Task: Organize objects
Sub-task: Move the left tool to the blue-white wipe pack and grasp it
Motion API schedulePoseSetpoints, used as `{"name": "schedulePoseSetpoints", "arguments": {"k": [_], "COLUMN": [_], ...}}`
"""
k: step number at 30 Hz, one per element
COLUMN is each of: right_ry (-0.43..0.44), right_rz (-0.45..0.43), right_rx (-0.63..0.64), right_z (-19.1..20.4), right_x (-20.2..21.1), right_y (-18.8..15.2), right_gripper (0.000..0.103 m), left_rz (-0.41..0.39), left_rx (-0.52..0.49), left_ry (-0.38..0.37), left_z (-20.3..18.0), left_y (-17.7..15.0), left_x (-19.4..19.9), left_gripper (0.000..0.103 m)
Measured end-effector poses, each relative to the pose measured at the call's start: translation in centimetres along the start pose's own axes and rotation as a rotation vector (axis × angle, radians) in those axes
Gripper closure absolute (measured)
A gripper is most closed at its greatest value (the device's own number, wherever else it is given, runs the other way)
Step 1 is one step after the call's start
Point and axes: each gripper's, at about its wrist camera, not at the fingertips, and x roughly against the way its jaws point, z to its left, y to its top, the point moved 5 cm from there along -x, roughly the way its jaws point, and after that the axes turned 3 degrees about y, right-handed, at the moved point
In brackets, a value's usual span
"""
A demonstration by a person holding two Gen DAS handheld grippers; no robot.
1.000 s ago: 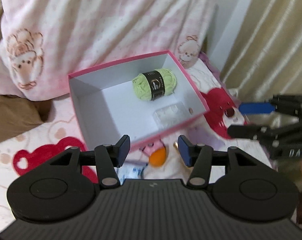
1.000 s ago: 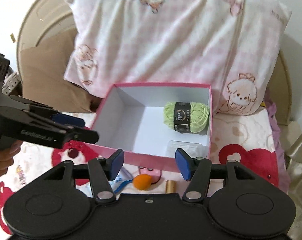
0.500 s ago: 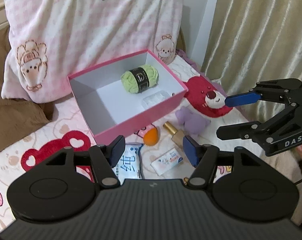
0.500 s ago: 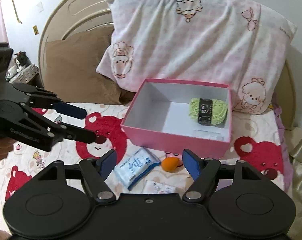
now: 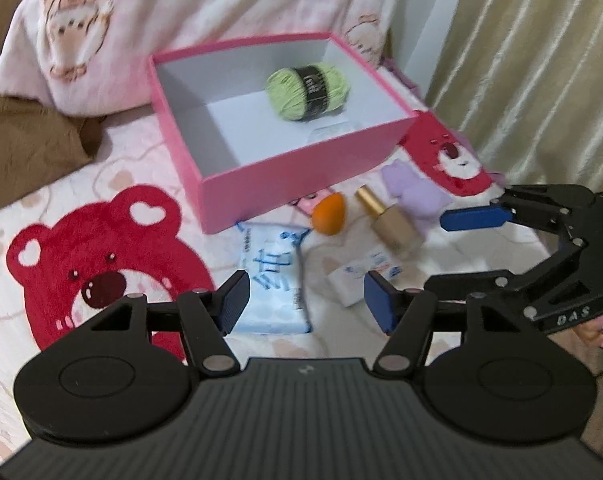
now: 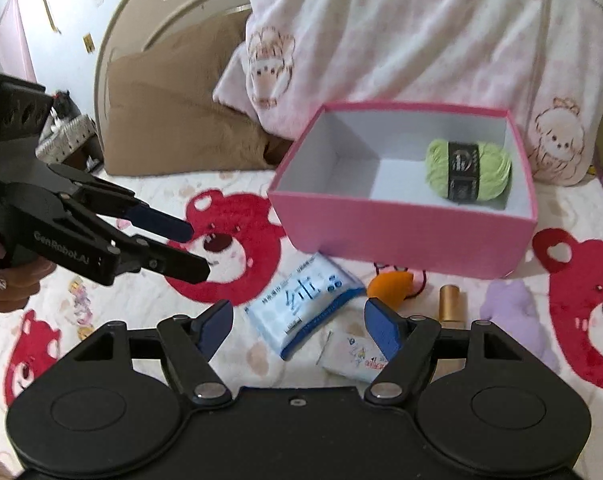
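The pink box (image 5: 301, 176) sits on the bed (image 5: 113, 168) against the pillow, already holding green yarn (image 5: 307, 90). The remaining items lie just in front: tissue pack (image 5: 273, 276), orange sponge (image 5: 329, 214), gold-capped bottle (image 5: 389, 224). The left tool (image 5: 305, 300) and right tool (image 6: 297, 328) hover apart and empty, likely ready to pick.

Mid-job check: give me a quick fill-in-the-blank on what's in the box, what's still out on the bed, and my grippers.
1. The ball of yarn inside the pink box is ____ in colour.
2. The orange sponge lies ____ the box.
3. The bottle has a ____ cap.
4. Both the left gripper and right gripper hold ____.

Missing words: green; outside; gold; nothing
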Motion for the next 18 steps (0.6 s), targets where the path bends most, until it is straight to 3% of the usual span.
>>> {"name": "schedulePoseSetpoints", "arguments": {"k": [5, 11, 18], "right_ry": [-0.061, -0.113, -0.132], "right_rz": [0.025, 0.003, 0.038], "right_rx": [0.02, 0.029, -0.135], "right_z": [0.4, 0.4, -0.2], "right_x": [-2.6, -4.5, -7.9], "right_y": [-0.8, -1.3, -2.2], "right_gripper": [0.026, 0.026, 0.026], "left_rz": [0.031, 0.0, -0.04], "left_rx": [0.031, 0.053, 0.105], "left_ry": [-0.002, -0.009, 0.019], "left_z": [1.5, 2.3, 4.4], "left_y": [-1.0, -1.8, -2.3], "left_x": [-3.1, -5.3, -8.6], "left_gripper": [0.047, 0.049, 0.056]}}
